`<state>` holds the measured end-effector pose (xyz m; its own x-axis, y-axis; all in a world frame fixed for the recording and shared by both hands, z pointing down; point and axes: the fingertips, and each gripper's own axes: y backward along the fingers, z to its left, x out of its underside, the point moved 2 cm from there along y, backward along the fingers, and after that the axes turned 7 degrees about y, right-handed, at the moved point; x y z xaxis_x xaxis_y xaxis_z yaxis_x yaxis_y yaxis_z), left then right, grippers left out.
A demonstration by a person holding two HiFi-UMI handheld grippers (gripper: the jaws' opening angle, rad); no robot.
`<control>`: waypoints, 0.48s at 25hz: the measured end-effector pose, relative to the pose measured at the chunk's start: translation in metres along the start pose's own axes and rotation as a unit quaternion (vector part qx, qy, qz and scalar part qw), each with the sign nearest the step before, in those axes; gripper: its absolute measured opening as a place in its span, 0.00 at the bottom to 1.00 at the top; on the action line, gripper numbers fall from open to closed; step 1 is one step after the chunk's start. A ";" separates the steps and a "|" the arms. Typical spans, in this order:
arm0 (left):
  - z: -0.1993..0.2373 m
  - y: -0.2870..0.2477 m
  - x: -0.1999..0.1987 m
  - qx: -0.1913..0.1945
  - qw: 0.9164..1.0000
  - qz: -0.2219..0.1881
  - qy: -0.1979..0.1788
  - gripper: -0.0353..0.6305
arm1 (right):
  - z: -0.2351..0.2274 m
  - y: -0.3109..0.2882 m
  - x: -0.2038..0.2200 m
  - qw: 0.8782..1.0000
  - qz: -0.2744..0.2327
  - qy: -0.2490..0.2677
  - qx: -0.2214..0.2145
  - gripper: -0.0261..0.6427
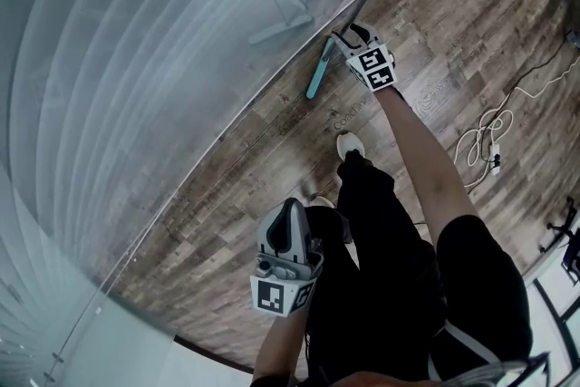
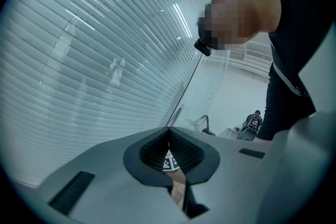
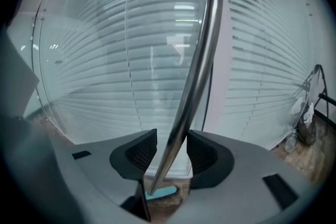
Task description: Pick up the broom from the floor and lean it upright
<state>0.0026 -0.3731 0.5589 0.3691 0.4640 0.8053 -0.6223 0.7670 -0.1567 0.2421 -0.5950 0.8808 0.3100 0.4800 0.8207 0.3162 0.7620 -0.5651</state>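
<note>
Broom (image 3: 202,60) stands near-upright, long axis running from the teal head (image 1: 319,68) on the floor (image 1: 435,32) up along the glass wall (image 1: 136,59), against which it leans. Right hand-held gripper (image 3: 170,153) is the near one: the metal handle passes straight between its jaws, low on the pole. I read its jaws as released. They stand wide, with a clear gap on the right pad side and the pole close by the left pad, so nothing is clamped. Left hand-held gripper (image 1: 290,211) hangs well apart from the broom, near my legs, jaws clenched together on nothing. My judgement: the lean looks done, and the coming move is to draw the right gripper back off the pole without nudging it sideways along the glass.
</note>
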 end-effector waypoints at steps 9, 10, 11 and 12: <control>-0.002 0.007 -0.010 0.001 1.000 0.003 0.007 0.08 | -0.017 0.038 -0.045 0.998 -0.065 -0.011 0.021 0.18; -0.004 0.008 -0.012 0.001 1.000 0.003 0.008 0.08 | -0.018 0.044 -0.044 0.998 -0.060 -0.013 0.020 0.18; -0.005 0.009 -0.013 0.002 1.000 0.004 0.009 0.08 | -0.018 0.050 -0.043 0.998 -0.054 -0.015 0.017 0.18; -0.006 0.011 -0.014 0.003 1.000 0.006 0.009 0.08 | -0.017 0.057 -0.041 0.999 -0.048 -0.016 0.011 0.18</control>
<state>-0.0056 -0.3684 0.5422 0.3744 0.4805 0.7930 -0.6309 0.7588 -0.1619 0.2628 -0.5790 0.8140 0.2508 0.4170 0.8736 0.3234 0.8145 -0.4816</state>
